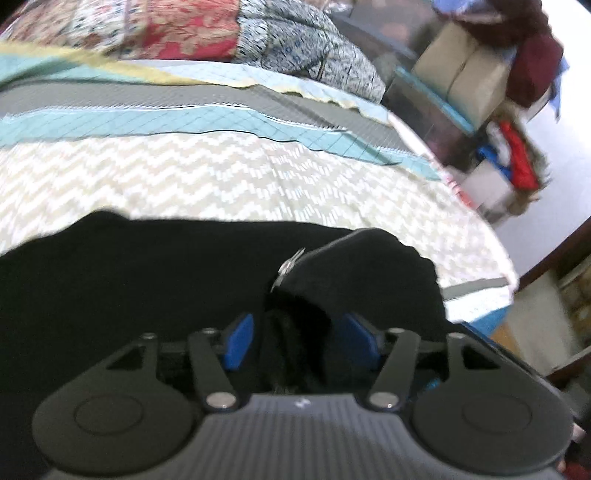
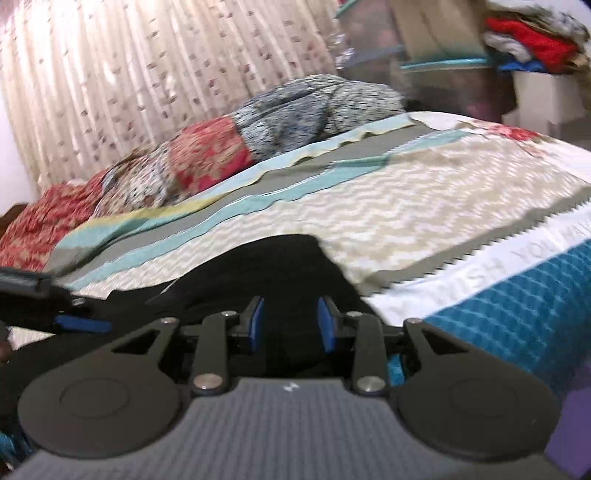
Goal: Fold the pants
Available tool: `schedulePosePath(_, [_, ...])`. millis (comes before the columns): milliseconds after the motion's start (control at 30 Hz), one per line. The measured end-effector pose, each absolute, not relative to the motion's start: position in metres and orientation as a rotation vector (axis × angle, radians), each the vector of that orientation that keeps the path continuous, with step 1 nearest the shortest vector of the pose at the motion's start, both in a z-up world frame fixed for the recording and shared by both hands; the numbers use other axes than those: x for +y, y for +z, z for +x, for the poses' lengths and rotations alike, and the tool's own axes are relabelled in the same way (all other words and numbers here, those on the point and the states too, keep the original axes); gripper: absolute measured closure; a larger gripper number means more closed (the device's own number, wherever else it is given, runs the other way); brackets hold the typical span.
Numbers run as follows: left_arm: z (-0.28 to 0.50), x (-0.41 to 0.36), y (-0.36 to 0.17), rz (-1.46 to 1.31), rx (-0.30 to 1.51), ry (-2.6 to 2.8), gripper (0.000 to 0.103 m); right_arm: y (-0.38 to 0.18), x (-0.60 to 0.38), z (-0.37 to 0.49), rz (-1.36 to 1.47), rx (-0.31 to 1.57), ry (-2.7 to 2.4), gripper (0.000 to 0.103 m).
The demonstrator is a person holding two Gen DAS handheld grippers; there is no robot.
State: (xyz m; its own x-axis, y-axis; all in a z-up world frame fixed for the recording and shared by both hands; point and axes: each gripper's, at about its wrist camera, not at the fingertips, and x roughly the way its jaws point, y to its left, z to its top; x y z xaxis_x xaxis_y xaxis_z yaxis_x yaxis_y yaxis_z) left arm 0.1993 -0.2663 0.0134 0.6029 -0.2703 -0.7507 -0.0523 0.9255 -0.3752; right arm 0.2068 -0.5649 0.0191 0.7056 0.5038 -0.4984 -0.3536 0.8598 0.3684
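Observation:
Black pants (image 1: 129, 280) lie on a bed with a zigzag-patterned cover (image 1: 184, 177). My left gripper (image 1: 295, 339) has its blue pads (image 1: 240, 341) closed around a bunched fold of the pants beside a metal clasp (image 1: 290, 267). In the right wrist view the pants (image 2: 258, 266) lie under my right gripper (image 2: 291, 325), whose blue pads (image 2: 327, 328) stand a little apart with black cloth between them. The left gripper also shows at the left edge of the right wrist view (image 2: 55, 314).
A patchwork quilt (image 1: 184, 33) lies bunched at the far side of the bed. Boxes and piled clothes (image 1: 498, 92) stand beyond the bed's right edge. A curtain (image 2: 147, 74) hangs behind the bed. A teal band of the cover (image 2: 517, 306) runs along the right.

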Motion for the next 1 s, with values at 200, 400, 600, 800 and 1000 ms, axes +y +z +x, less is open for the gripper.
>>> schedulePosePath(200, [0.241, -0.290, -0.005, -0.327, 0.981, -0.103, 0.061, 0.008, -0.577, 0.215, 0.302, 0.650, 0.488, 0.049])
schedulePosePath(400, [0.250, -0.301, 0.001, -0.245, 0.922, -0.098, 0.084, -0.007, -0.568, 0.232, 0.283, 0.703, 0.524, 0.090])
schedulePosePath(600, [0.267, -0.305, -0.018, -0.188, 0.962, -0.037, 0.082, -0.015, -0.560, 0.224, 0.273, 0.713, 0.454, 0.091])
schedulePosePath(800, [0.257, -0.315, -0.017, -0.087, 0.951, -0.010, 0.067, -0.016, -0.559, 0.222, 0.255, 0.728, 0.455, 0.086])
schedulePosePath(1000, [0.216, -0.278, 0.020, -0.250, 0.893, -0.011, 0.062, 0.013, -0.557, 0.202, 0.268, 0.604, 0.396, 0.065])
